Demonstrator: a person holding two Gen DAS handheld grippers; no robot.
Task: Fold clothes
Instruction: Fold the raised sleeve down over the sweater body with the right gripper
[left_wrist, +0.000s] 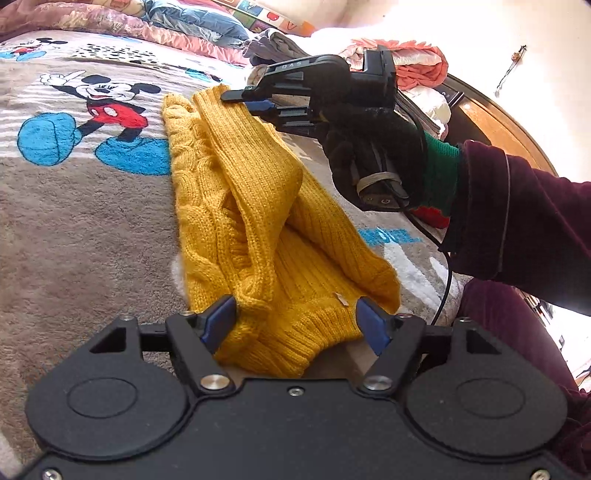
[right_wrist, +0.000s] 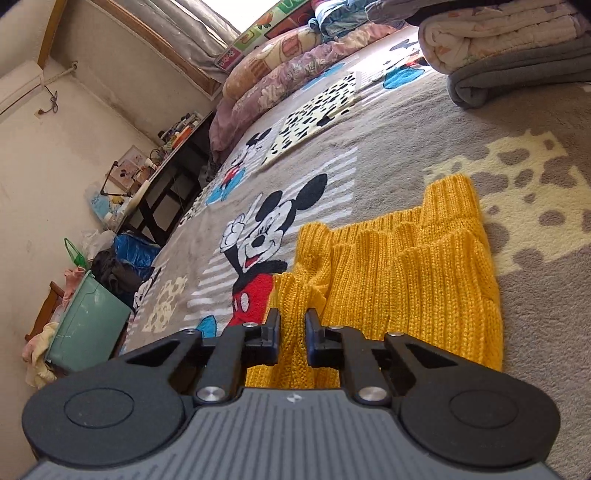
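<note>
A bed fills both views, spread with a grey plush blanket (left_wrist: 92, 229) printed with cartoon mice, and beyond it lie rolled quilts, a folded grey-and-cream blanket stack (right_wrist: 517, 48) and a heap of pink cloth.

In the middle lies the mustard-yellow cable-knit sweater (left_wrist: 266, 236), already doubled lengthwise into a narrow strip, one sleeve laid back along the body. The left gripper (left_wrist: 297, 321) sits at the ribbed near end with its blue pads spread wide on either side of the knit; neither pad appears to press it, so this end is probably being steadied or lined up for a grasp.

The right gripper (right_wrist: 291, 325), held in a black-gloved hand (left_wrist: 373, 147), is at the far end of the strip. Its jaws are drawn nearly together with a ridge of yellow knit between them, so it looks pinched on that end, likely to carry it over for the next fold.

Little blocks that fold: the blanket around the sweater is bare, the stacks stand well apart, and only the right gripper's black cable (left_wrist: 445, 273) trails beside the garment. A green plastic bin (right_wrist: 88, 328) sits off the bed.
</note>
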